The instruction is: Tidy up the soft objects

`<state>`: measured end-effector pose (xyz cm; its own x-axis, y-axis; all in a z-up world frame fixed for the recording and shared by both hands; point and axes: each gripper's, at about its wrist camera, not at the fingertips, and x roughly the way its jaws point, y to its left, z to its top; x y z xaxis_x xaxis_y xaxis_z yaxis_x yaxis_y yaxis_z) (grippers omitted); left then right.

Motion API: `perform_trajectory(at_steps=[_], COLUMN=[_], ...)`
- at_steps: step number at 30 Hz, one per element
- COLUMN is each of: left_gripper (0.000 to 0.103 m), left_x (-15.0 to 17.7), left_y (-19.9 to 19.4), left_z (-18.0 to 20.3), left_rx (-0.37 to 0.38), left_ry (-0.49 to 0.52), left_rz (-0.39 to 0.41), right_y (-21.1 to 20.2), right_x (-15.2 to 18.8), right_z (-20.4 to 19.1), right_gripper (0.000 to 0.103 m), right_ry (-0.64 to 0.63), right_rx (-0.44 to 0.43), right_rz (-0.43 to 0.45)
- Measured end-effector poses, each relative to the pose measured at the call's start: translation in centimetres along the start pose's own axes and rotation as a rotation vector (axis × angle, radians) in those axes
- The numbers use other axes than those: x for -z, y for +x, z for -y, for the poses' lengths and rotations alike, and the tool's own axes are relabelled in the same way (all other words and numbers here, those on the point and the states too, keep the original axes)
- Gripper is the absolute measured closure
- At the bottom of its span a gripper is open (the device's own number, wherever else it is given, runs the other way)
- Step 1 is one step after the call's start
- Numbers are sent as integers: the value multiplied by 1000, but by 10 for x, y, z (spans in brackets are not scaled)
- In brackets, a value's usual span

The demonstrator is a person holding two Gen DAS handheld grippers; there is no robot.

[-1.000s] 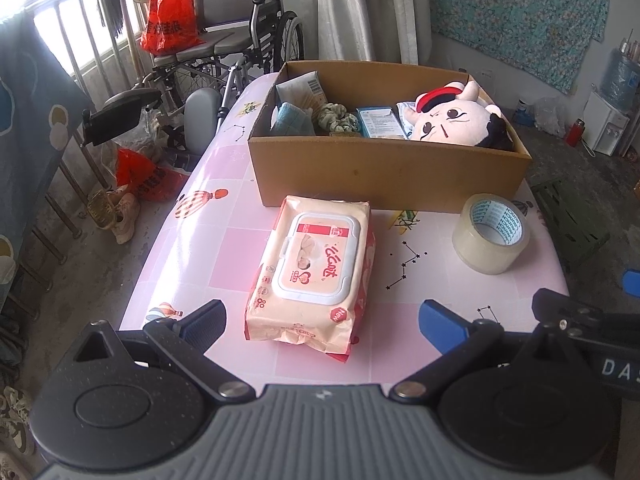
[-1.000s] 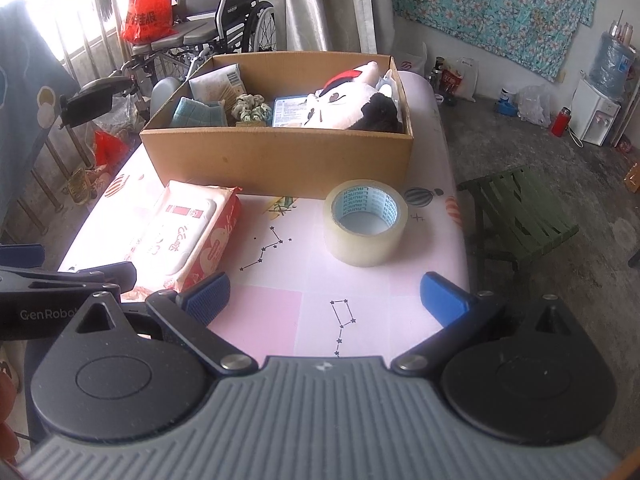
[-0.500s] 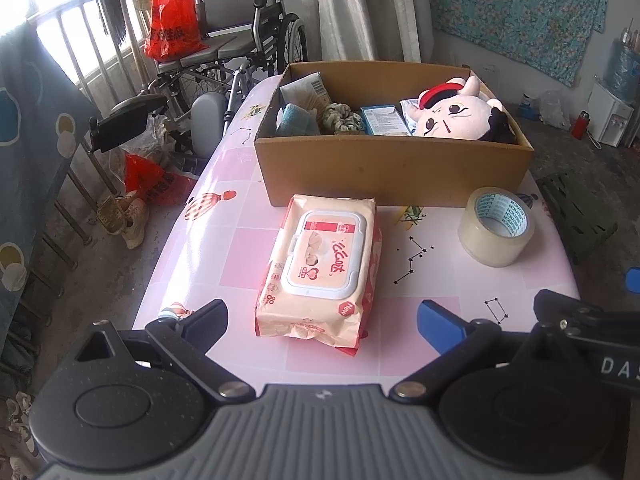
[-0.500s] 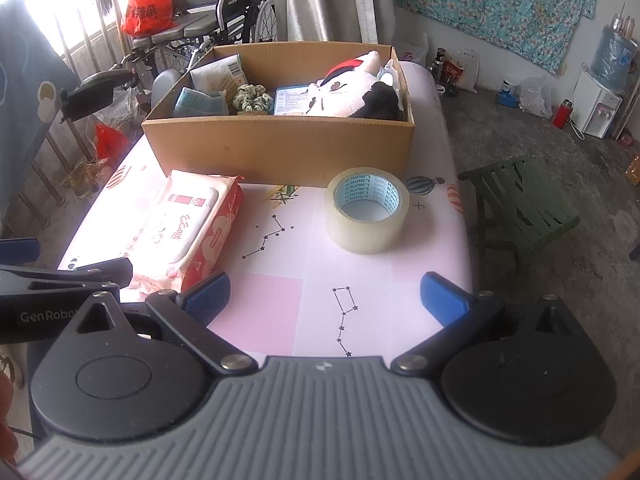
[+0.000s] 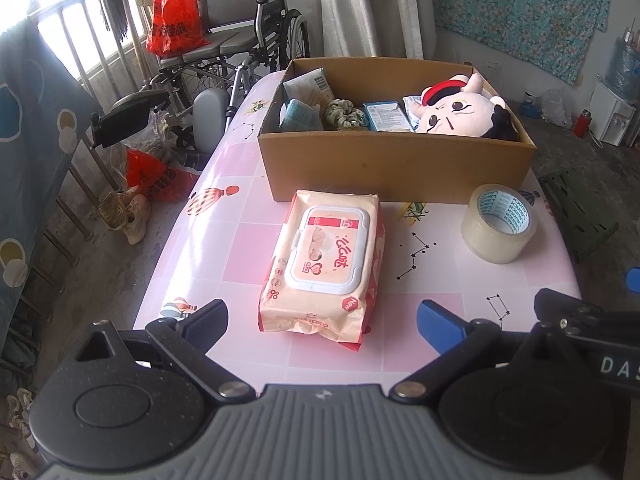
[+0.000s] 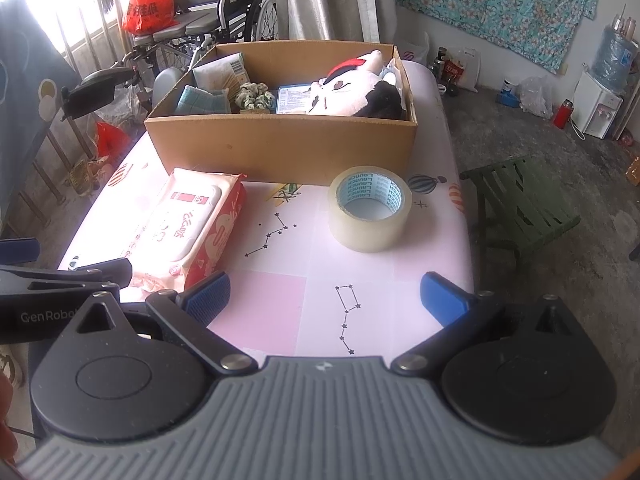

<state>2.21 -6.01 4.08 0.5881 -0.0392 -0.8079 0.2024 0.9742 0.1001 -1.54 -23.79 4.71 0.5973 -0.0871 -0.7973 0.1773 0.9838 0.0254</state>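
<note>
Most of the soft things already sit in the cardboard box (image 5: 396,168), which lies well ahead of both my tongs; going left to right inside it I see a paper packet (image 5: 308,85), a folded teal cloth (image 5: 300,117), a scrunchie (image 5: 345,111), a blue-edged flat pack (image 5: 387,117) and the plush doll (image 5: 460,112). One soft item is left outside, as I judge it: the wet-wipes pack (image 5: 326,260), lying flat on the pink table (image 5: 208,248) just ahead of my left gripper (image 5: 322,318), whose jaws stand wide and empty, lined up on it; its far end is close to the box wall. Further right, the tape roll (image 6: 370,210) stands ahead of my right gripper (image 6: 326,292), also wide and holding nothing; I reckon the tape is no part of the sorting.
</note>
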Motion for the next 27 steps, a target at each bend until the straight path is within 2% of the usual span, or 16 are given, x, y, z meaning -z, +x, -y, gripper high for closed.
perform_trajectory(at_steps=[27], left_gripper=[2], left_x=[2], left_y=[2], left_z=[2], left_rx=[8], left_ry=[5], left_rz=[-12], right_y=[2], right_x=[2], right_z=[3], right_gripper=[1], right_ry=[8], right_rx=[6], right_rz=[-7])
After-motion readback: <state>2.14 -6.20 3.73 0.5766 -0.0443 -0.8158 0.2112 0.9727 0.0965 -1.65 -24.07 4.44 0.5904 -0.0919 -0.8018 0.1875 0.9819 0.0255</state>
